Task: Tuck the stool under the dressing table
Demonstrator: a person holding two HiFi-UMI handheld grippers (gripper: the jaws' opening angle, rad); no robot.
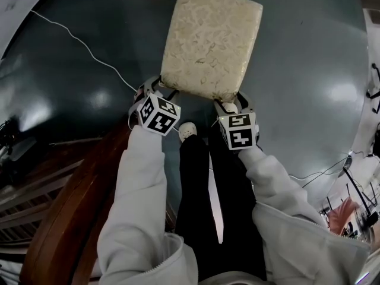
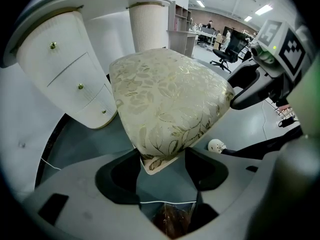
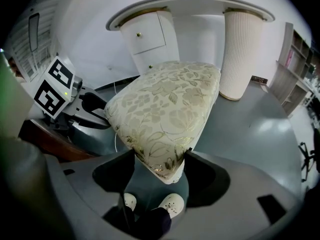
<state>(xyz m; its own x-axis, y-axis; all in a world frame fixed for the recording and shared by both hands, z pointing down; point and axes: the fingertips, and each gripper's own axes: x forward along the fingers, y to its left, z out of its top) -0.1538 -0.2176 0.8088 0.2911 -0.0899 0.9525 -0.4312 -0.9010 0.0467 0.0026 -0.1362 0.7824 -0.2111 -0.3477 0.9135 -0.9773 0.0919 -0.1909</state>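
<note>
The stool (image 1: 211, 40), topped by a cream cushion with a gold leaf pattern, stands on the dark floor in front of me. My left gripper (image 1: 159, 86) is shut on its near left corner, which sits wedged between the jaws (image 2: 161, 156). My right gripper (image 1: 231, 103) is shut on the near right corner (image 3: 159, 156) in the same way. Both point steeply down. The white dressing table (image 3: 190, 11) lies beyond the stool, with a drawer unit (image 3: 150, 39) and a ribbed column (image 3: 242, 54) under its curved top. The stool's legs are hidden.
A thin white cable (image 1: 77, 40) runs across the floor at the left. Dark wooden furniture (image 1: 53, 206) is close at my lower left. My white shoes (image 3: 172, 204) are just behind the stool. Office chairs (image 2: 227, 49) and shelving (image 3: 295, 64) stand farther off to the right.
</note>
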